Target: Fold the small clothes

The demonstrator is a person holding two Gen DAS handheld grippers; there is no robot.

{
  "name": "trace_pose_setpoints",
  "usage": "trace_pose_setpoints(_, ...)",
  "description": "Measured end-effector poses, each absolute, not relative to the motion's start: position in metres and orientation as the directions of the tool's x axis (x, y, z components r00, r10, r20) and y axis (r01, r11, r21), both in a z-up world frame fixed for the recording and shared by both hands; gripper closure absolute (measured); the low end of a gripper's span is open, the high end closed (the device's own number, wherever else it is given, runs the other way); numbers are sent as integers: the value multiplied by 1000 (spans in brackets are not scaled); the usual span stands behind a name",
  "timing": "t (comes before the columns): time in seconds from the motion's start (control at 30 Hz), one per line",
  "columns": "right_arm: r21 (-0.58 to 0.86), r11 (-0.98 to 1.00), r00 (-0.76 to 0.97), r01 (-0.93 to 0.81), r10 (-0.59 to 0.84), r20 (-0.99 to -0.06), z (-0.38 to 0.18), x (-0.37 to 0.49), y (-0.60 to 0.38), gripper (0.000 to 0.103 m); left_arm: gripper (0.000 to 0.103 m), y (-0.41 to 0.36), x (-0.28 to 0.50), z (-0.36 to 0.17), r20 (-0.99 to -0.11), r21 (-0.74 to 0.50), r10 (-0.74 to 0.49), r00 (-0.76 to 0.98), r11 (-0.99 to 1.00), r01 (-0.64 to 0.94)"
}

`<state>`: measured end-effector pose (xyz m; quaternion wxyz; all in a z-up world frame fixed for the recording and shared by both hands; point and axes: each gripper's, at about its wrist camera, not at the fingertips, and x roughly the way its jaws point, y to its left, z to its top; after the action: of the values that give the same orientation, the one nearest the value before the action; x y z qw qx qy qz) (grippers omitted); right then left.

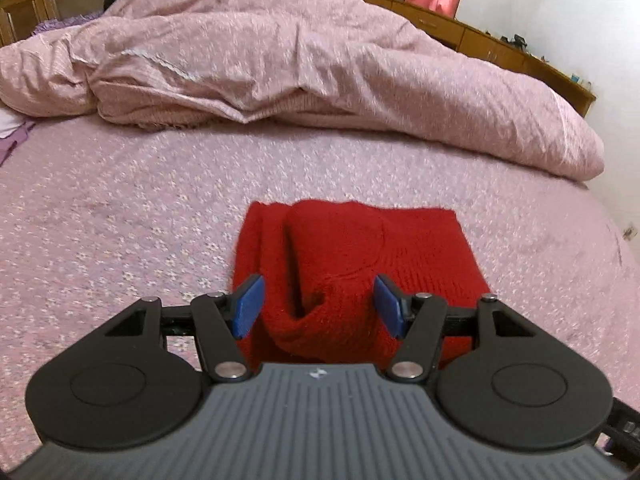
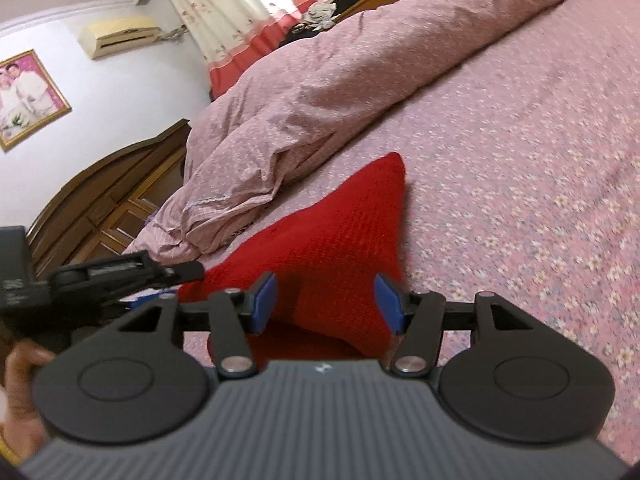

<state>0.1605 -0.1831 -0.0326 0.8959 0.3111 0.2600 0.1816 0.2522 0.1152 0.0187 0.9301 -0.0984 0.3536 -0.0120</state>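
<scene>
Looking along my left claw (image 1: pixel 318 306), jaws apart and empty, I am seeing the red sweater (image 1: pixel 360 256) lying partly folded on the bed (image 1: pixel 120 220). Along my right claw (image 2: pixel 326 302), also gaping and empty, I am judging a raised fold needs gripping next.

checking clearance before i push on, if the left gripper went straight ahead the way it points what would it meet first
Most likely the red knit garment: it lies on the bed directly ahead of the open left gripper, its raised fold in line with the gap between the jaws. Depth is hard to judge in this fisheye view.
</scene>
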Motion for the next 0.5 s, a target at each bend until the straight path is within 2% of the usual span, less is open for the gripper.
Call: trace_pose_setpoints(0.5,689,717,800,-106,473,-368,-44,157,-203,45,37,118,272,-24,-667,-282,-131,734,956,-85)
